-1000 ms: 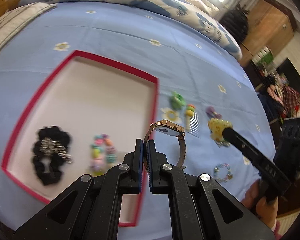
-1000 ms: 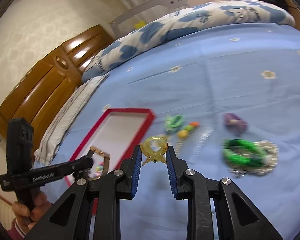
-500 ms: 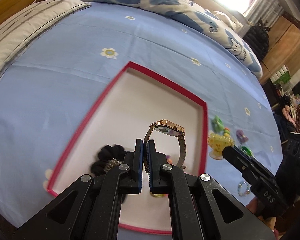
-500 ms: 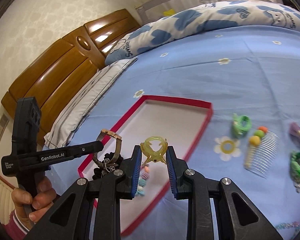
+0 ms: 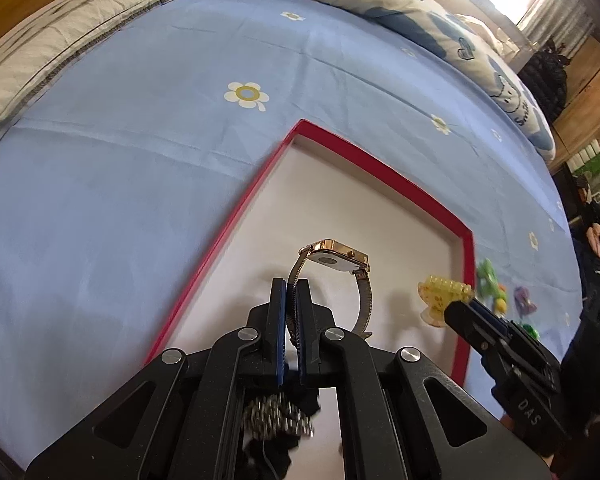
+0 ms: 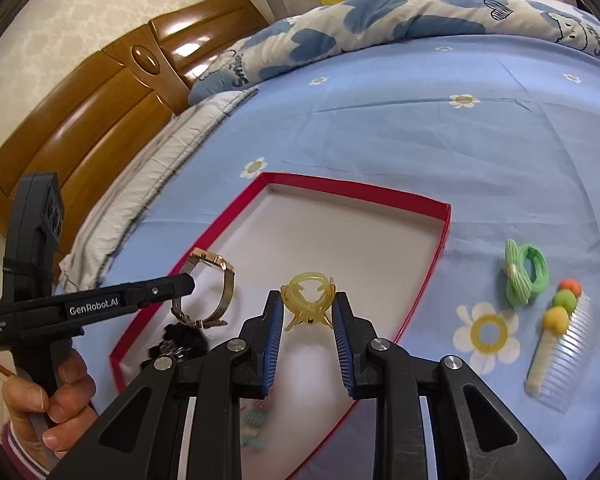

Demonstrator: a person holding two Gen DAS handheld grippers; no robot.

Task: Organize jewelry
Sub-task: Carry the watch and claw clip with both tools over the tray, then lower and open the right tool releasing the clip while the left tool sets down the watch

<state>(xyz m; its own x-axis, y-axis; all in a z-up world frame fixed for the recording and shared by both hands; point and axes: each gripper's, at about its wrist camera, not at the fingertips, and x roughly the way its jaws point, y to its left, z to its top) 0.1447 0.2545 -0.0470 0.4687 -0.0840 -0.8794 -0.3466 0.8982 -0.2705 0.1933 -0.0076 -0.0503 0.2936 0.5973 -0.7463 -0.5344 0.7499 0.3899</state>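
Your left gripper point(image 5: 292, 308) pinches the band of the gold watch point(image 5: 336, 276), holding it above the near part of the red-edged tray point(image 5: 220, 240). Your right gripper point(image 6: 306, 314) clamps the yellow hair clip point(image 6: 308, 304) over the tray's right side. On the blue sheet point(image 6: 460, 140) to the right lie a green hair tie point(image 6: 526, 272) and a clear comb point(image 6: 564, 356).

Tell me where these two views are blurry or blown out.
Left wrist view: window glare top right, motion smear along the red tray rim; the watch stays sharp. Right wrist view: glare on the wooden headboard, soft blur on the beads behind the fingers.
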